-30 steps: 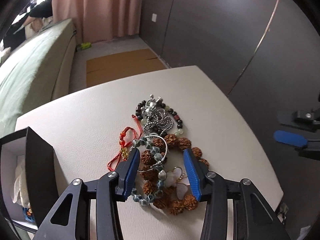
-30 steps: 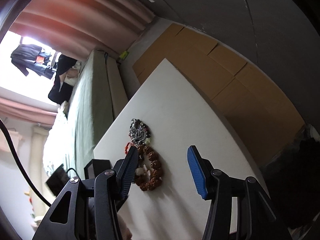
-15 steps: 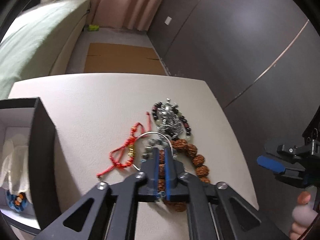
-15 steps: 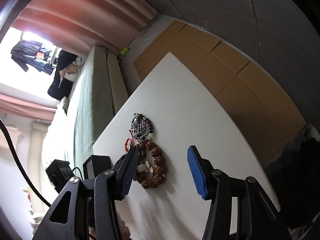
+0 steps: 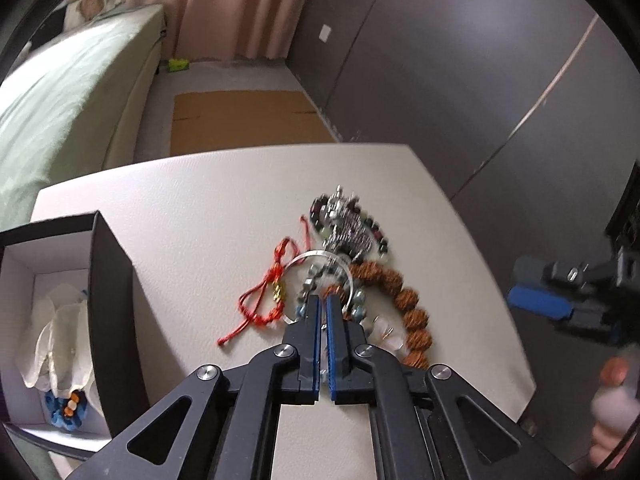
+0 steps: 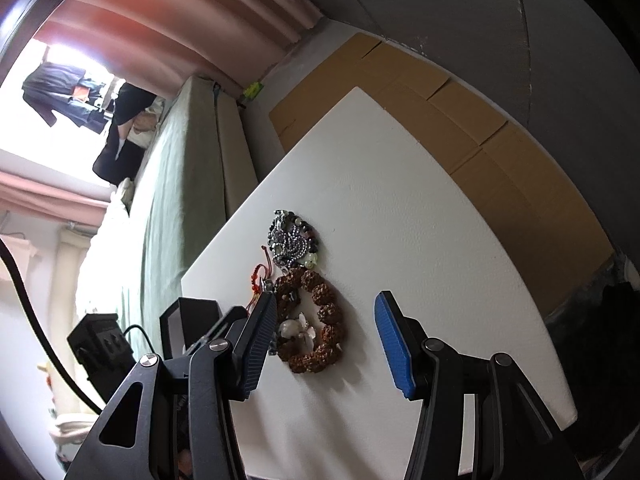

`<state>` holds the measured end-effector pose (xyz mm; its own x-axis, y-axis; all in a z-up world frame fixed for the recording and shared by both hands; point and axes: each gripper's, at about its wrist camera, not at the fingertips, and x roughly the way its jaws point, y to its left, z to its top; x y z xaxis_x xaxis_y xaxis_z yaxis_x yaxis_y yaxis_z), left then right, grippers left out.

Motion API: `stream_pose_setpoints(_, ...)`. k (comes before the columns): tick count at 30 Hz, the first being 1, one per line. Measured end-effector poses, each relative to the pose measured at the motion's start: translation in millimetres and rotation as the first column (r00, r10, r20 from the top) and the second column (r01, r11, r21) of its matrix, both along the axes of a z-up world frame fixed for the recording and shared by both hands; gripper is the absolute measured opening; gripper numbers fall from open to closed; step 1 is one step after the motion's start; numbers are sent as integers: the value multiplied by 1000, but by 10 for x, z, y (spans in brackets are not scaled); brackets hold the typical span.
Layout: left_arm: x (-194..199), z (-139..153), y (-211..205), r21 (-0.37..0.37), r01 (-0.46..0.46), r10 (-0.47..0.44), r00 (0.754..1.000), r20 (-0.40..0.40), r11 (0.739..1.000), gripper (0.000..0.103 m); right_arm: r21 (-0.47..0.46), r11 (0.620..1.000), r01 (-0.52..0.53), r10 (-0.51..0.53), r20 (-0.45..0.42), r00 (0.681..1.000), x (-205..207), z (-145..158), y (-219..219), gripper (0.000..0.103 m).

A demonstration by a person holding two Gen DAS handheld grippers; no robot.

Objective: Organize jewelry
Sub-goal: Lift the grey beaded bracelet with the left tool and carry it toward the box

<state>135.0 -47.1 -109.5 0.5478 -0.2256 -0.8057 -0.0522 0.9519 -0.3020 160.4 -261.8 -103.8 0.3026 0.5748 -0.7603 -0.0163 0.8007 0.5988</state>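
Note:
A pile of jewelry lies on the white table (image 5: 200, 216): a brown seed-bead bracelet (image 5: 408, 300), a silver chain with dark beads (image 5: 352, 228), a red cord bracelet (image 5: 272, 300), a thin silver bangle (image 5: 316, 256) and a grey-green bead bracelet (image 5: 316, 284). My left gripper (image 5: 323, 300) is shut on the grey-green bead bracelet, over the pile. My right gripper (image 6: 326, 320) is open and empty above the table, right of the pile; the brown bracelet (image 6: 320, 320) shows between its fingers. It also shows in the left wrist view (image 5: 540, 304).
A black box (image 5: 108, 300) with a white lining stands on the table's left, holding white cloth and a blue-orange piece (image 5: 66, 408). A bed (image 5: 60, 92) and cardboard on the floor (image 5: 244, 120) lie beyond the table. The table's edges are near on the right.
My left gripper closed from wide open onto the grey-green bead bracelet, and its view shifted so the black box shows more. My right gripper stayed open and drifted slightly.

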Motion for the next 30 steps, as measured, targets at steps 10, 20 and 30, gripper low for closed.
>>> stream_pose_setpoints(10, -111, 22, -64, 133, 0, -3, 1000, 21, 991, 54, -3, 1000, -7, 7, 5, 1000, -8, 30, 4, 52)
stream_pose_setpoints(20, 60, -84, -225, 157, 59, -64, 998, 26, 986, 26, 0, 1000, 1, -1, 4, 1000, -13, 27, -17, 52)
stream_pose_setpoints(30, 85, -114, -236, 106, 81, -87, 995, 57, 991, 5, -2, 1000, -4, 4, 5, 1000, -12, 35, -38, 52)
